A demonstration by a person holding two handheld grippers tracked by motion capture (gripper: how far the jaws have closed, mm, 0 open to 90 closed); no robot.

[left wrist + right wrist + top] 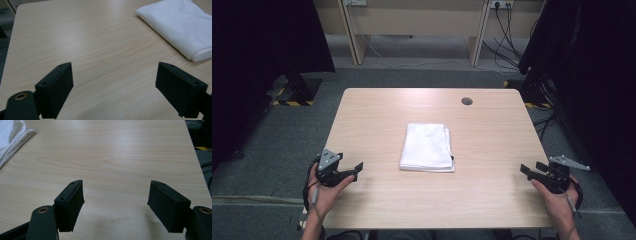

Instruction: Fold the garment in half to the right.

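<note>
Folded cloth (427, 147) lies mid-desk (492, 150). Left tongs (357, 170) near left edge, right tongs (528, 169) near right edge, both well apart from cloth.

A pale wooden table on grey carpet, with black curtains at either side.

The light-wood table (492, 150) stands on a grey carpeted floor (272, 140), its round cable grommet (467, 101) at the far edge, well beyond the tongs. Further off, a beige desk frame (412, 20) runs along the back wall, with a wall socket (501, 4) and loose black cables (507, 45) hanging beneath. Black curtains (592, 65) close in both sides, and yellow-black hazard tape (292, 103) marks a stand base at far left.
</note>
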